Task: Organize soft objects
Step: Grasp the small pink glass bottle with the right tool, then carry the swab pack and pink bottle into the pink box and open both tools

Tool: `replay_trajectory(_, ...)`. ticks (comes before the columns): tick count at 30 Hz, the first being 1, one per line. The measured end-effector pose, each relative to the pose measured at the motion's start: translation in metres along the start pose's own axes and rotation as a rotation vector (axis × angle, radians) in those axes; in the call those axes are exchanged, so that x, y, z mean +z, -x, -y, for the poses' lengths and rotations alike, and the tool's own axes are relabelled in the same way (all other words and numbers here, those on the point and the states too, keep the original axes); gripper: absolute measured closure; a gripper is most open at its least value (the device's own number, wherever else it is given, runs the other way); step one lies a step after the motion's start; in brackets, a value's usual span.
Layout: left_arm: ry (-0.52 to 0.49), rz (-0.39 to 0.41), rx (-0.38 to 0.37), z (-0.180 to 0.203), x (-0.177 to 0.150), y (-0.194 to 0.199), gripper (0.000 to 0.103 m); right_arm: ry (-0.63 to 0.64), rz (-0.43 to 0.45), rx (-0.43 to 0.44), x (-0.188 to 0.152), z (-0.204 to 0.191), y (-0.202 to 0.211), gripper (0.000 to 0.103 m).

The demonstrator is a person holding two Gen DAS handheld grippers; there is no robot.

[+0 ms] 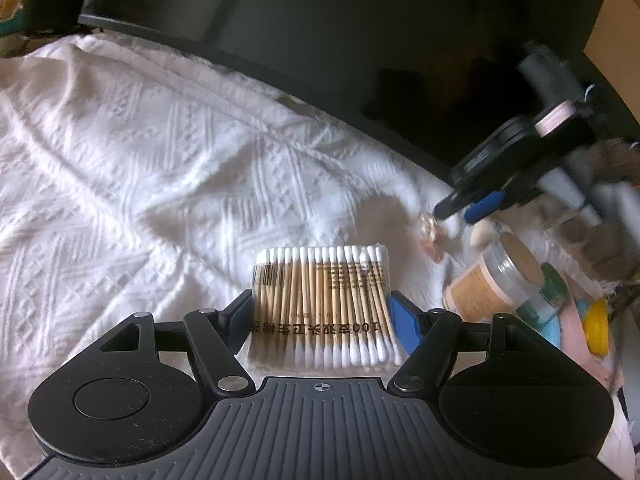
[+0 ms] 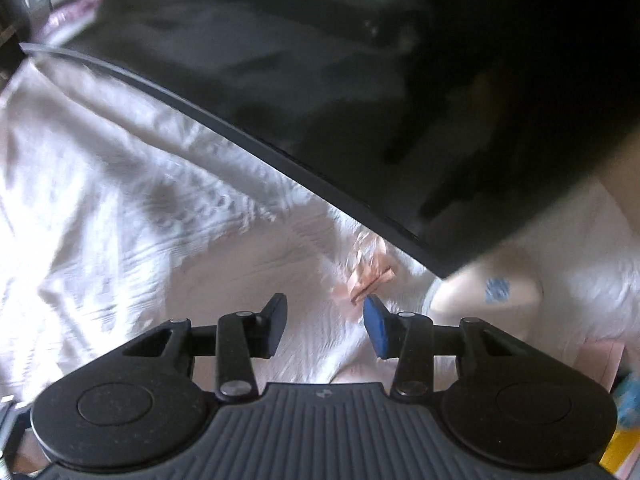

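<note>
Between the pads of the left gripper (image 1: 323, 312) sits a flat pack of cotton swabs (image 1: 324, 300), clamped across its width with the swab sticks running lengthwise away from the camera. Beyond it lies a white patterned cloth (image 1: 132, 168), and farther off the edge of a large black bin (image 1: 360, 60). To this gripper's right is a cluster of small goods: a clear jar (image 1: 494, 280) on its side, a yellow lid (image 1: 598, 326) and pink pieces, with the right gripper (image 1: 466, 210) hovering over them.

In the right wrist view the right gripper (image 2: 325, 326) stands partly open with nothing between its pads; the cloth shows through the gap. Just ahead of its blue pad (image 2: 378, 326) lies a small crumpled pink wrapper (image 2: 370, 274), close under the bin's rim (image 2: 280, 152); a pale pouch with a blue mark (image 2: 494, 292) lies to the right.

The step in hand appears to be carrying the swabs to their place. A level, firm hold would keep the thin pack from slipping. The bin's rim and the neighbouring gripper crowd the path; motion blur hides finer detail.
</note>
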State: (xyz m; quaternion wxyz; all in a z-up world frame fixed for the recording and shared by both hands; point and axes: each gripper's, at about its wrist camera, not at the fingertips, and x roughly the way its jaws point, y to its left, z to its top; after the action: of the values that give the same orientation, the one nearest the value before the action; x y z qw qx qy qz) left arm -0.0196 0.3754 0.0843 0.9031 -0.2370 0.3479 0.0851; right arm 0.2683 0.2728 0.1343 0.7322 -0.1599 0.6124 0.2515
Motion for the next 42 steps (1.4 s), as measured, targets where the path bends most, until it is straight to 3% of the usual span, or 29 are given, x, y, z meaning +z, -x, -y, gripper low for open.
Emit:
replay_trajectory(6, -0.027, 0.023, 0.021, -0.007, 0.012, 0.0, 0.027, 0.104, -0.021, -0.188, 0.009, -0.029, -0.043, 0.066)
replay_trajectory(9, -0.021, 0.032, 0.026, -0.013, 0.019, -0.004, 0.027, 0.107, -0.049, -0.255, 0.013, -0.031, -0.056, 0.077)
replay_trajectory(14, -0.01, 0.022, 0.014, -0.02, 0.018, -0.014, 0.027, 0.118, -0.082, -0.321, 0.018, -0.032, -0.075, 0.097)
replay_trajectory(17, -0.01, 0.005, 0.035, -0.023, 0.023, -0.021, 0.027, 0.13, -0.047, -0.284, 0.014, -0.03, -0.065, 0.101)
replay_trajectory(22, -0.028, 0.033, 0.054, -0.015, 0.05, -0.028, 0.027, 0.124, 0.057, -0.174, 0.003, -0.023, -0.005, 0.102)
replay_trajectory(29, -0.082, 0.084, 0.039, 0.03, 0.098, -0.039, 0.027, 0.098, 0.312, -0.063, -0.032, 0.009, 0.122, 0.102)
replay_trajectory(35, -0.18, 0.087, -0.06, 0.104, 0.11, -0.045, 0.027, -0.034, 0.48, -0.046, -0.08, 0.091, 0.201, 0.102)
replay_trajectory(42, -0.345, 0.036, -0.253, 0.217, 0.094, -0.044, 0.027, -0.197, 0.615, -0.03, -0.161, 0.199, 0.25, 0.102)
